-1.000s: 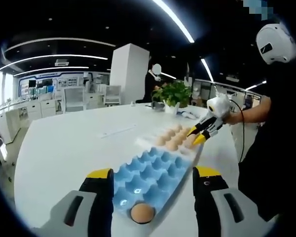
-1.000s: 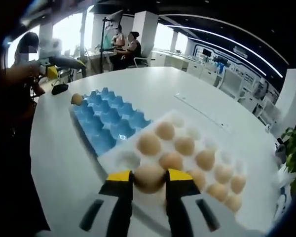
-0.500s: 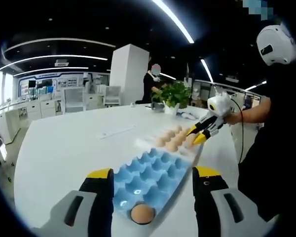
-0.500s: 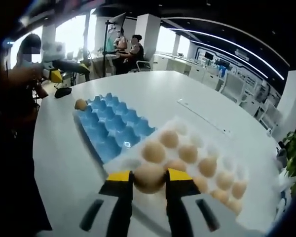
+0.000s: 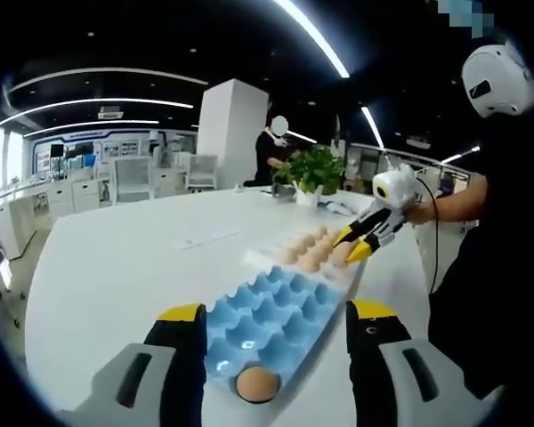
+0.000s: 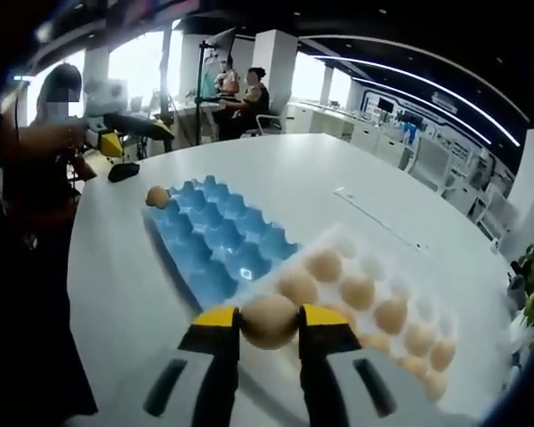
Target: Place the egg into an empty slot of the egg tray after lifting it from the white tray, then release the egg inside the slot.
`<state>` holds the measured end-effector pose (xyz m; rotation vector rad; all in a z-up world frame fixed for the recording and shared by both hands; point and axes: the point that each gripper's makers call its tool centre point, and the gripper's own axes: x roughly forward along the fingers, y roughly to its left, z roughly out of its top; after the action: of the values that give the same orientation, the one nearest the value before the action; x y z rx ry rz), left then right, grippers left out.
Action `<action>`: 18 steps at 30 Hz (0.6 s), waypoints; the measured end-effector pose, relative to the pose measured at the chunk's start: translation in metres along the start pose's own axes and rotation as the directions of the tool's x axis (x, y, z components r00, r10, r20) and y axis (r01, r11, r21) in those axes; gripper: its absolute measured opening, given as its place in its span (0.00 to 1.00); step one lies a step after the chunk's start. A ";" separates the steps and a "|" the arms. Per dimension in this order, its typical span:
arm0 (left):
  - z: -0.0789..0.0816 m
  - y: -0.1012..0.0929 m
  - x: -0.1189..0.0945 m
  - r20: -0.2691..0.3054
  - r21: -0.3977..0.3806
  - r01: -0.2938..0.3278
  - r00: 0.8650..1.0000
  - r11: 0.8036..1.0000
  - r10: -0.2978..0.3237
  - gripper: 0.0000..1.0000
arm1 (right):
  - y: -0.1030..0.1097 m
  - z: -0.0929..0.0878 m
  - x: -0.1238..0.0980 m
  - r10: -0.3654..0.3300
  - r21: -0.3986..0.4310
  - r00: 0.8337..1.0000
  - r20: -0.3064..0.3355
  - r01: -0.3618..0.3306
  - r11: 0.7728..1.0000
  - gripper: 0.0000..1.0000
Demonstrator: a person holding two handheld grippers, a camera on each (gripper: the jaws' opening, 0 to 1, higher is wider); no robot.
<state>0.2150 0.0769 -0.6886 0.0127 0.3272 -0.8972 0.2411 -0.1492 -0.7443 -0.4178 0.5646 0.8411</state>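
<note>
My right gripper (image 6: 269, 322) is shut on a brown egg (image 6: 269, 320) and holds it above the near edge of the white tray (image 6: 445, 310), which carries several eggs. The blue egg tray (image 6: 215, 245) lies just beyond, with one egg (image 6: 157, 197) in its far corner slot. In the left gripper view, my left gripper (image 5: 274, 318) stands open over the near end of the blue egg tray (image 5: 276, 311), around that single egg (image 5: 256, 384). Farther off, the right gripper (image 5: 356, 242) hovers over the white tray (image 5: 313, 251) with the held egg between its tips.
Both trays lie on a large white table (image 5: 116, 276). A potted plant (image 5: 313, 171) stands at its far end. A thin strip (image 6: 378, 218) lies on the table beyond the trays. People sit at desks (image 6: 236, 89) in the background.
My right gripper has risen and pulled back with the egg, away from the white tray toward the blue egg tray. The left gripper has stayed put.
</note>
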 end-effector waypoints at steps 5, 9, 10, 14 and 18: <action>0.002 0.001 -0.001 0.003 0.003 -0.002 1.000 1.000 0.002 0.64 | 0.009 0.005 0.007 0.029 -0.008 1.000 0.004 -0.029 1.000 0.25; 0.002 0.001 -0.002 0.006 0.004 -0.005 1.000 1.000 0.005 0.64 | 0.018 0.013 0.013 0.050 -0.023 0.999 0.020 -0.050 0.998 0.25; 0.002 0.001 -0.002 0.007 0.003 -0.005 1.000 1.000 0.005 0.64 | 0.021 0.014 0.014 0.064 -0.018 0.998 0.018 -0.064 0.998 0.25; 0.002 0.002 -0.004 0.010 0.003 -0.006 1.000 1.000 0.006 0.64 | 0.027 0.020 0.019 0.081 -0.030 0.996 0.026 -0.081 0.996 0.25; 0.001 0.003 -0.006 0.012 0.003 -0.011 1.000 1.000 0.011 0.64 | 0.033 0.024 0.023 0.098 -0.036 0.995 0.034 -0.097 0.995 0.25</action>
<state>0.2148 0.0830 -0.6860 0.0115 0.3144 -0.8868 0.2347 -0.1029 -0.7434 -0.4080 0.5419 0.9510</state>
